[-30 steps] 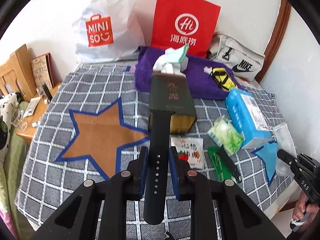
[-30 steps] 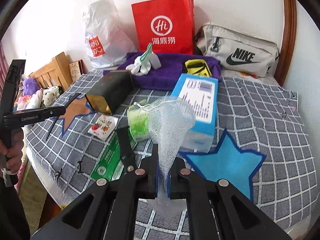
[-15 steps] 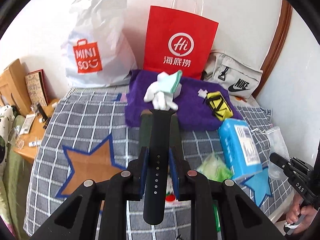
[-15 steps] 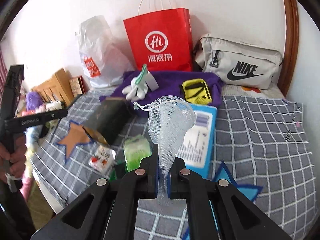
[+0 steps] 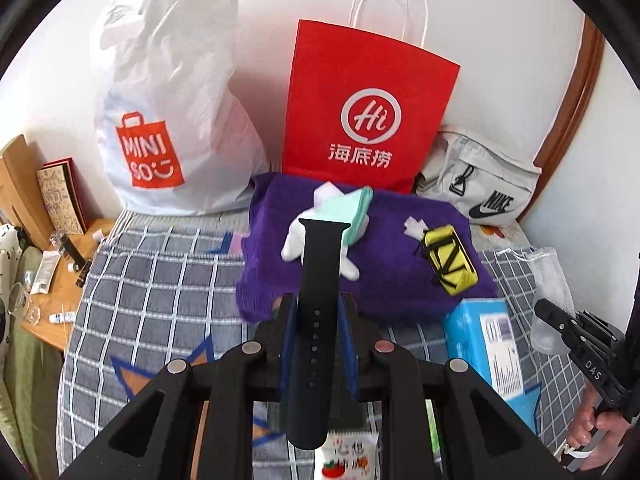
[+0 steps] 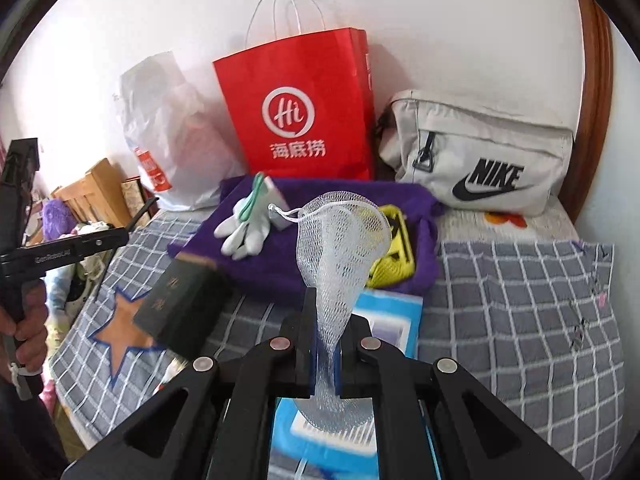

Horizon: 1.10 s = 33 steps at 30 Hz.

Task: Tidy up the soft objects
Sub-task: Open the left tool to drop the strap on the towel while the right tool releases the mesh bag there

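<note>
My left gripper (image 5: pixel 318 312) is shut on a black rubber watch strap (image 5: pixel 320 280) and holds it upright above the bed, in front of the purple cloth (image 5: pixel 400 280). My right gripper (image 6: pixel 326 320) is shut on a white mesh pouch (image 6: pixel 342 240) with a drawstring, held up over the blue tissue pack (image 6: pixel 392 320). On the purple cloth (image 6: pixel 288 264) lie white gloves with a mint cuff (image 6: pixel 248 228) and a yellow folded strap (image 6: pixel 394 260). The gloves (image 5: pixel 340 216) and yellow strap (image 5: pixel 450 260) also show in the left wrist view.
A red paper bag (image 5: pixel 368 112), a white Miniso bag (image 5: pixel 160 120) and a grey Nike pouch (image 6: pixel 480 160) stand along the wall. A dark box (image 6: pixel 184 304) lies on the checked bedspread by an orange star. A wooden side table (image 5: pixel 52 264) with small items is left.
Both grippers have risen and moved forward toward the purple cloth, each still holding its object. The dark box and green packets have dropped out of the left wrist view.
</note>
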{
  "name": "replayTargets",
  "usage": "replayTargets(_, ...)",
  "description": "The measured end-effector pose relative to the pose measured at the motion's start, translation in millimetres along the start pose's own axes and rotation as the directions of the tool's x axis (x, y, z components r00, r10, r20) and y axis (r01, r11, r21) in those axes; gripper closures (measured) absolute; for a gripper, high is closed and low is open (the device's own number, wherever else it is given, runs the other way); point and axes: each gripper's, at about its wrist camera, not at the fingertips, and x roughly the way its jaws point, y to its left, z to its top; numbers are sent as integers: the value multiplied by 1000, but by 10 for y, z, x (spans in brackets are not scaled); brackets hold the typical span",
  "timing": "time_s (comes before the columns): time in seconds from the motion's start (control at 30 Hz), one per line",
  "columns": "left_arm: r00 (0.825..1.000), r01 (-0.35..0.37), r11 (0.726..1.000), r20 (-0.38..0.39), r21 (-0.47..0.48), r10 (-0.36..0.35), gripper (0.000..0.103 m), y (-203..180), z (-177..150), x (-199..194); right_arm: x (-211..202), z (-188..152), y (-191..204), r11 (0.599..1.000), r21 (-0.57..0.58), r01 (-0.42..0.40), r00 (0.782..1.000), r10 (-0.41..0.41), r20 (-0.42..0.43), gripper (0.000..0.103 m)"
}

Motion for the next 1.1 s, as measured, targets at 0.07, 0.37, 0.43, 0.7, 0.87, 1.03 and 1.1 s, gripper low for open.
replayTargets(0.07, 1000, -3, 1000, 3, 1, 3, 83, 4, 79, 45, 90, 107, -16, 1000, -2, -2, 1000, 2, 4, 97)
replayTargets(0.37, 1000, -7, 1000, -4, -17, 7, 83, 57, 402, 376, 479, 500, -21, 1000, -28, -14, 1000, 14, 1, 97)
replayTargets(0.43, 1000, -1, 1000, -10, -21, 0, 83, 67, 456, 480, 567, 574, -25, 999, -27, -22, 1000, 22, -3, 97)
replayTargets(0.7, 999, 16, 999, -42, -52, -18, 83, 148, 618, 843, 890, 774, -46, 999, -27, -27, 999, 26, -24, 97)
replayTargets(0.87, 997, 10, 997, -71, -77, -15, 83, 222, 689, 1095, 1191, 751, -50, 998, -47, -39, 996, 35, -80, 97)
replayTargets(1.03, 994, 0, 995, -108, -103, -12, 83, 291, 696, 1372, 1470, 661, -100, 998, -34, -52, 988, 46, -145, 97)
replayTargets(1.1, 993, 12, 993, -119, -116, -26, 83, 310, 686, 1465, 1538, 639, -123, 998, -35, -49, 986, 43, -160, 97)
